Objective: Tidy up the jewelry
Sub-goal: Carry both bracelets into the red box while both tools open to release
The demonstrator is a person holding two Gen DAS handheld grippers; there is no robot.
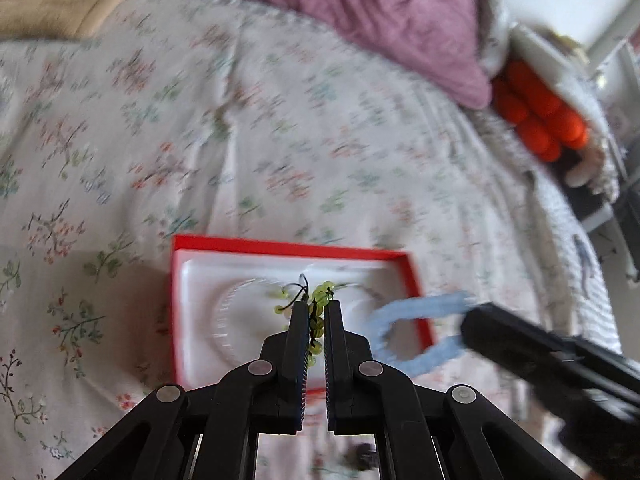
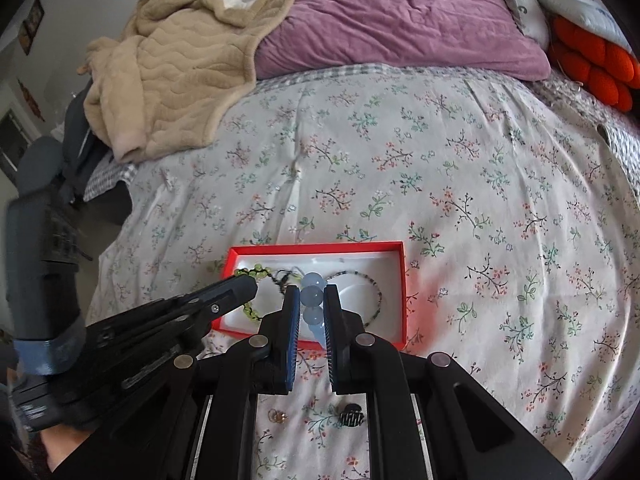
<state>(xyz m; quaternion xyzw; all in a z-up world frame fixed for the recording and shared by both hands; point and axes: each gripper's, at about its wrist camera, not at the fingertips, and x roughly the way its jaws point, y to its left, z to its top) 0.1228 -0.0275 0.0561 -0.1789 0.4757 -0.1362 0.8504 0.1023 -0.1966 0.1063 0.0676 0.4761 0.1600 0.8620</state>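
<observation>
A red box with a white lining lies open on the floral bedsheet. My left gripper is shut on a green bead bracelet on black cord, held just over the box. In the right wrist view this bracelet dangles from the left gripper's tip above the box's left end. My right gripper is shut on a pale blue bead bracelet over the box. Its loop hangs past the box's right rim. A thin dark beaded bracelet lies inside the box.
A beige blanket and a purple duvet are heaped at the far side of the bed. An orange knotted cushion sits far right. A small earring and a dark clip lie on the sheet near me.
</observation>
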